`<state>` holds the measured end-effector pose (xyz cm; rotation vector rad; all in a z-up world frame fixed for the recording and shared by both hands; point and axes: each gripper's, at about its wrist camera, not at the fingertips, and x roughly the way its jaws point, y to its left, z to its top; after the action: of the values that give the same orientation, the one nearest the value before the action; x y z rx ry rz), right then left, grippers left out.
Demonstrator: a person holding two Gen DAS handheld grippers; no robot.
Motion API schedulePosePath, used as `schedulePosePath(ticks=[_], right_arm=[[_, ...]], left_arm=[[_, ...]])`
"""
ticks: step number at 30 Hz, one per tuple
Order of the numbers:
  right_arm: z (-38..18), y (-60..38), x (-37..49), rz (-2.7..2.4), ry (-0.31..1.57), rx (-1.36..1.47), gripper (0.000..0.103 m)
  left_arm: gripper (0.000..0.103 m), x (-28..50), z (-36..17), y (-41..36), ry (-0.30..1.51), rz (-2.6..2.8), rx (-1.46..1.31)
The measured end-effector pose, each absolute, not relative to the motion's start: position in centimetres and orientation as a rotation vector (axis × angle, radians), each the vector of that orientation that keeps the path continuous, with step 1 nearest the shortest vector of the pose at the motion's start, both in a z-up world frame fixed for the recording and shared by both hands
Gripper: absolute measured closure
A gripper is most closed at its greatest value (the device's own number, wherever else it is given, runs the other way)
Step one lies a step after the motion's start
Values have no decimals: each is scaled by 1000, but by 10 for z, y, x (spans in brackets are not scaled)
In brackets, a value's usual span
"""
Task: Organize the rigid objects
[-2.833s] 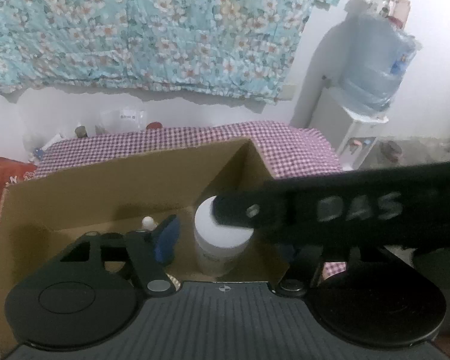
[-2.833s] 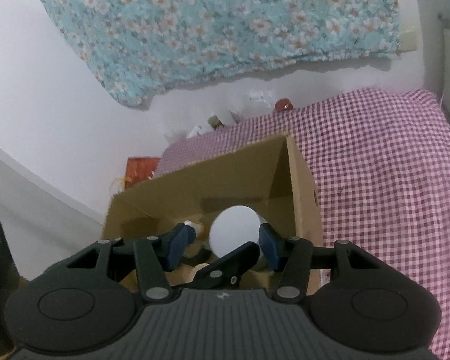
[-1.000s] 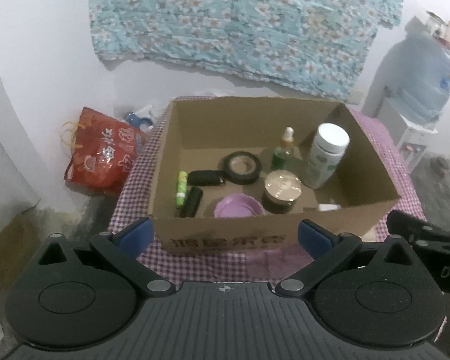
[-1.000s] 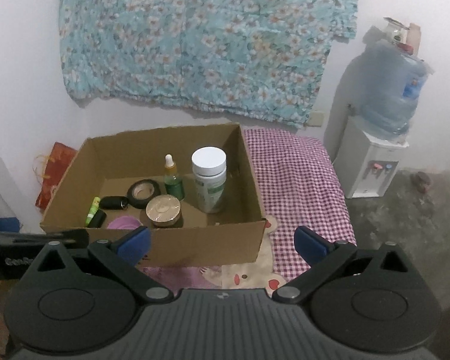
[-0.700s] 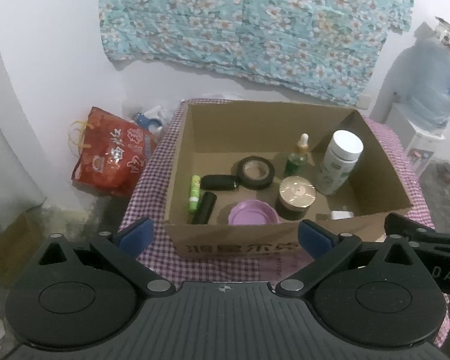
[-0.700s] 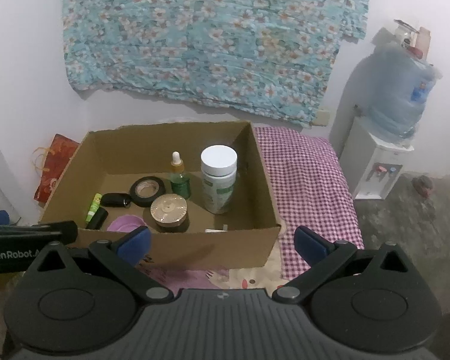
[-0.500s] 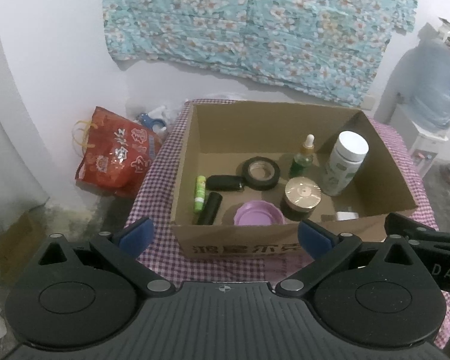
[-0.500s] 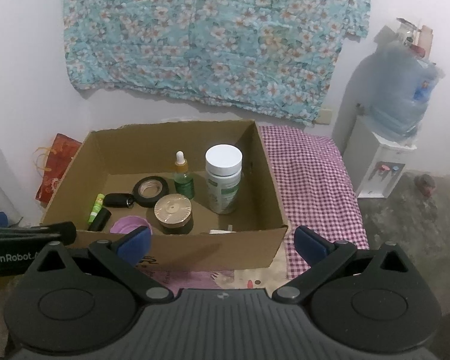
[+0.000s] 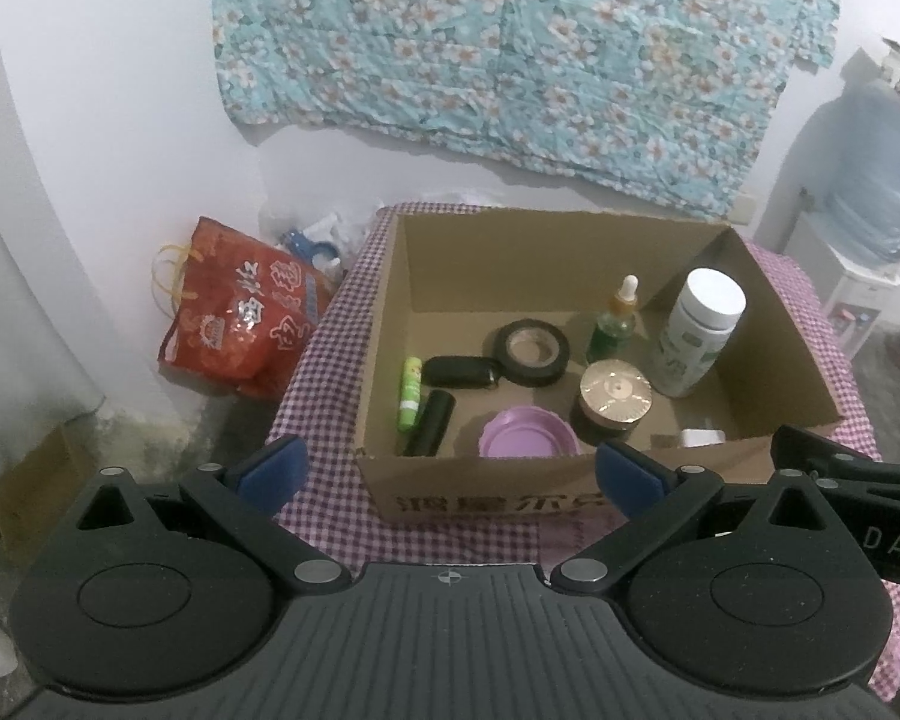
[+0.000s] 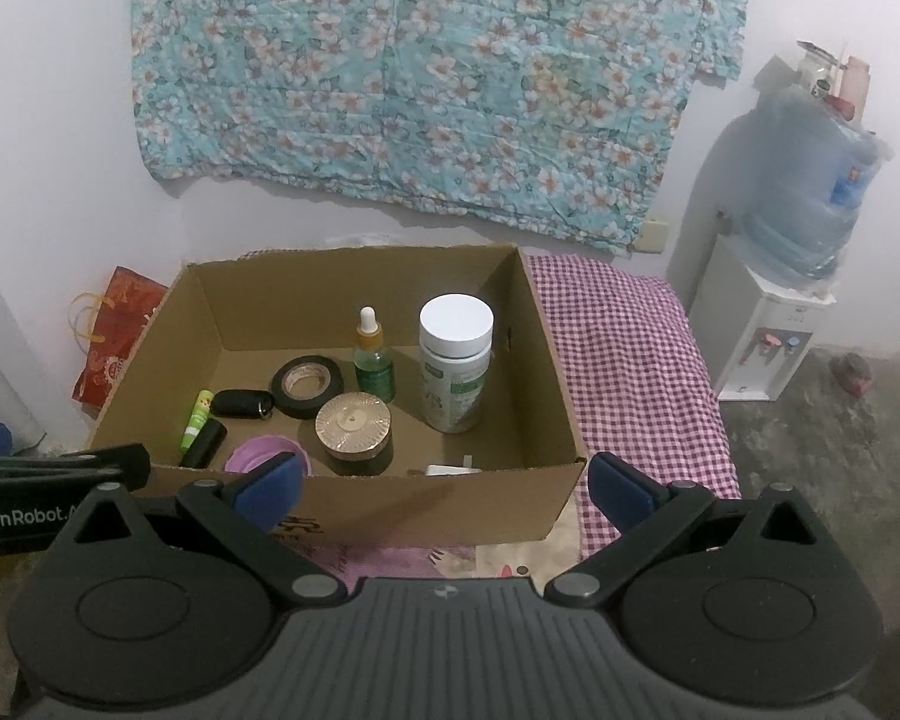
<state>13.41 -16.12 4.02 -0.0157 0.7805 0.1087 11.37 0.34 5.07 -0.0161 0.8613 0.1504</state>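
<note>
An open cardboard box [image 9: 606, 504] [image 10: 498, 504] sits on a purple checked cloth. Inside stand a white-capped bottle [image 9: 699, 339] [image 10: 455, 360] and a green dropper bottle [image 9: 615, 327] [image 10: 373, 360]. Around them lie a black tape roll [image 9: 531, 353] [image 10: 306, 385], a gold-lidded jar [image 9: 615, 401] [image 10: 354, 426], a purple lid [image 9: 528, 441] [image 10: 252, 453], a black key fob [image 9: 459, 371], a green tube [image 9: 410, 399] and a black tube [image 9: 429, 423]. My left gripper [image 9: 450, 471] and right gripper [image 10: 444, 489] are both open, empty, held back in front of the box.
A red bag [image 9: 240, 312] lies on the floor left of the table. A water dispenser [image 10: 768, 312] with a blue jug stands at the right. Floral cloth [image 10: 420, 78] hangs on the wall behind. The checked cloth [image 10: 624, 348] stretches right of the box.
The right gripper has let go of the white-capped bottle, which now stands in the box. Both grippers have drawn back and up from the box and opened wide.
</note>
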Motion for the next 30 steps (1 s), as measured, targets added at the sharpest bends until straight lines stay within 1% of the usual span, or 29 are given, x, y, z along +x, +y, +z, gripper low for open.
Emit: schedulePosePath(ticks=[30], right_arm=[[41, -162, 135, 110, 778, -19, 0]], left_arm=[[1, 113, 53, 1, 862, 145, -22]])
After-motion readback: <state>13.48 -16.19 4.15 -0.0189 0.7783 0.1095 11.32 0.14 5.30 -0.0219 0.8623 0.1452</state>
